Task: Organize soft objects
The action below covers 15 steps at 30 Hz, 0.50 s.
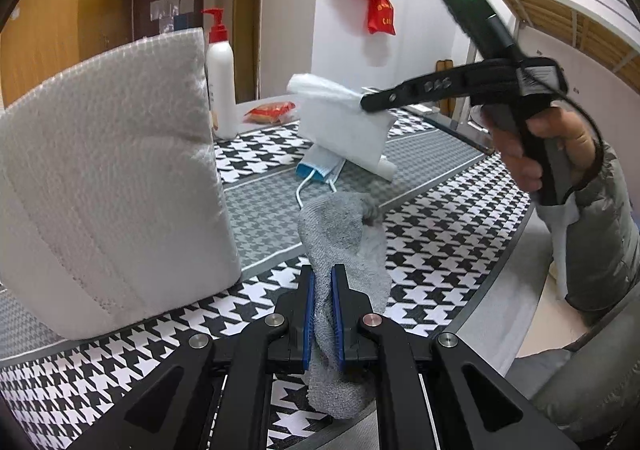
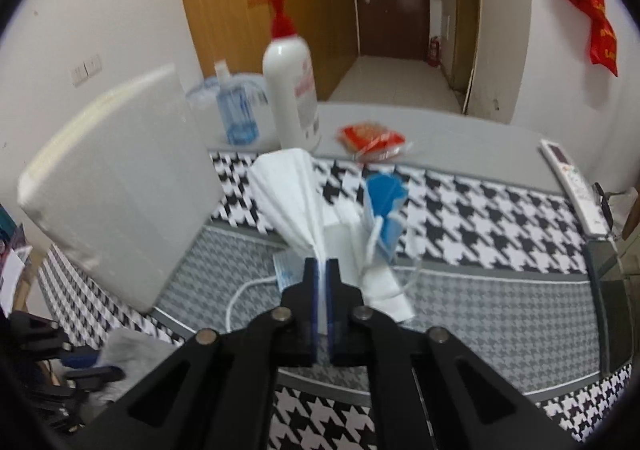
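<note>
- Large white embossed paper-towel pack point(image 1: 108, 177) is standing at the left of the houndstooth-covered bench point(image 1: 440, 250).
- Left tongs point(image 1: 323, 310) are gripping the grey knitted sock point(image 1: 344, 234), jaws nearly closed; its free end is lying on the bench.
- Blue pleated face mask point(image 1: 320, 169) is lying mid-bench.
- Right tongs point(image 2: 322, 270) are pinching the white folded face mask point(image 2: 296, 201), clear of the bench.
- Judgement: both grips should be staying firm, with the loose ends being carried clear of the blue mask's strap.
</note>
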Tool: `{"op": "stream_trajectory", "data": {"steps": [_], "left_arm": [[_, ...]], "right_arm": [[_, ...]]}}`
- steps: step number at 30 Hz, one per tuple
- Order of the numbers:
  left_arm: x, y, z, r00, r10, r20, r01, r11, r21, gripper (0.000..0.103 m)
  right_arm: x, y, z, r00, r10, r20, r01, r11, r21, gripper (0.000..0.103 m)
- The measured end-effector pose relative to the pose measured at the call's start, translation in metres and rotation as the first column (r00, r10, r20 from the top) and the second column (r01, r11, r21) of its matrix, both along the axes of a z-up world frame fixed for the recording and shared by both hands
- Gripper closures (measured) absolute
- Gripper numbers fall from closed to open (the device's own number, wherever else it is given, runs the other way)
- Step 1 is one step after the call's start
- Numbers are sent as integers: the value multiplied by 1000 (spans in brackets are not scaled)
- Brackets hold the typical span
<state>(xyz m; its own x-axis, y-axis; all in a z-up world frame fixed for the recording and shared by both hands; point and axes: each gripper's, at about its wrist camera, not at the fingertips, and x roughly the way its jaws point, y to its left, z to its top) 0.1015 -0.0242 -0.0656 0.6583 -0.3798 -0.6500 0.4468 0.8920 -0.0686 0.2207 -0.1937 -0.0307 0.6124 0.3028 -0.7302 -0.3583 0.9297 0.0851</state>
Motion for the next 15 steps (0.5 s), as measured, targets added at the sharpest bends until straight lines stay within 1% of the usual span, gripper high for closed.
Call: {"op": "stream_trajectory", "data": {"steps": [3,7,15], "left_arm": [[-1,0,1,1000,-2,8,2,1000,-3,94],[-1,-1,2,1000,0,15,0,1000,4,94],[-4,-1,6,999,4,32,-4,1000,-2,94]], "right_arm": [[-9,-4,17,999,-12,46,11,1000,16,99],[-20,-10,31,998,-15,69,12,999,45,99],[-58,-33,71,984,-54,169,41,996,78,99]]}}
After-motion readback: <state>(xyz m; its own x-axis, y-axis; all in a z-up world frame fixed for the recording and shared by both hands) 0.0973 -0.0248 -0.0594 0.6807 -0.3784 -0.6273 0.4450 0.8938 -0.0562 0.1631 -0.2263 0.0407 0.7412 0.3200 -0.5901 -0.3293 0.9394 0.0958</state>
